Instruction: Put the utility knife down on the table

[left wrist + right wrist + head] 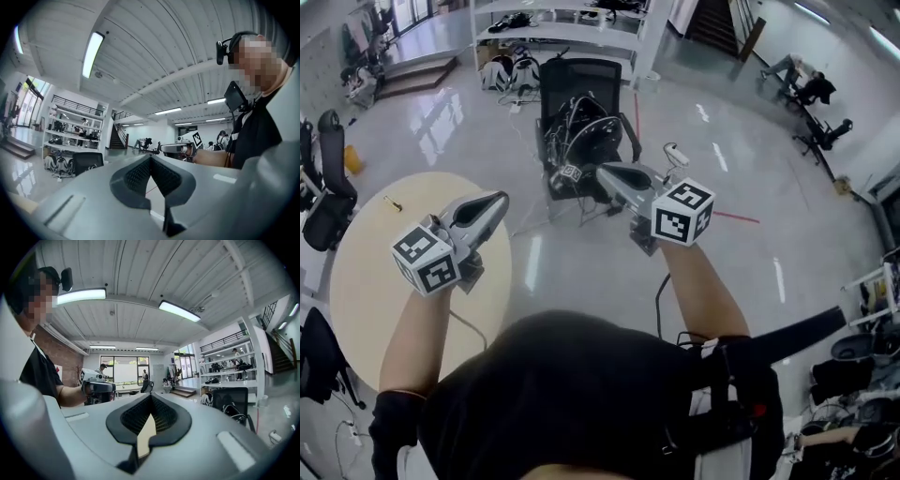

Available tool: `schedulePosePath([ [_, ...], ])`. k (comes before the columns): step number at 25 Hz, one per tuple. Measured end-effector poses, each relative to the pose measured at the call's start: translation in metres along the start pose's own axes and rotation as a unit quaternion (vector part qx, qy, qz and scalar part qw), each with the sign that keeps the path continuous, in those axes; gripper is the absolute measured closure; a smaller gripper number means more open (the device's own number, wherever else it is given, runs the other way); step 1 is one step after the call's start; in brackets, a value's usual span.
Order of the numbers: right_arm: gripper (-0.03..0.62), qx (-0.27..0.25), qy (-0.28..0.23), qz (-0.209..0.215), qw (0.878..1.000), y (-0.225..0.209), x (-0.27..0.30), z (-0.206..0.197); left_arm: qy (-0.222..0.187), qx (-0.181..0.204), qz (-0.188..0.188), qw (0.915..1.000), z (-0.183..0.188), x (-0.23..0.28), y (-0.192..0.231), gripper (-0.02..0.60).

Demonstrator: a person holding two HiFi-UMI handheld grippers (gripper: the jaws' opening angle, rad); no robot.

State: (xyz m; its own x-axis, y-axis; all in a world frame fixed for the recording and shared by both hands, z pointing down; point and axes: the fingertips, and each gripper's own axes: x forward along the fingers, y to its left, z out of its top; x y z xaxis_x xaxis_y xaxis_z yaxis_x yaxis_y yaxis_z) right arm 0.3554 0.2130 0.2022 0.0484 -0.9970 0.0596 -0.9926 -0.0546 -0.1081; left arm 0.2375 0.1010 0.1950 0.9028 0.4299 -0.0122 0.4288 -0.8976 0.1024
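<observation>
At the left, a small yellowish thing, seemingly the utility knife [392,202], lay on the round table [375,281] near its far edge. The left gripper [501,200] hovered over the table's right rim, jaws pressed together on nothing. Beyond the black chair [581,103], the right gripper [602,171] hung over the floor [581,272], likewise closed and empty.

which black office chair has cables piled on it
The chair straight ahead, just beyond the right claw: a tangle of cables fills its seat. The other chairs stand at the room's edges.
</observation>
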Motion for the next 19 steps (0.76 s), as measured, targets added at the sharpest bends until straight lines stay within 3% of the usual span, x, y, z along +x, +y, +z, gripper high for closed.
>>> schedulePosePath([
  [3,0.582,0.006,0.0,-0.029,1.0,-0.016,-0.059,-0.01,-0.004,-0.001,-0.033,0.9994,-0.01,0.046,-0.034,0.583],
  [11,0.582,0.039,-0.01,-0.092,0.995,-0.061,-0.203,-0.029,-0.006,-0.052,-0.081,0.9954,-0.046,0.141,-0.114,0.583],
  [19,0.582,0.046,-0.017,-0.102,0.994,-0.082,-0.268,-0.039,0.0,-0.062,-0.1,0.9931,-0.063,0.191,-0.16,0.583],
])
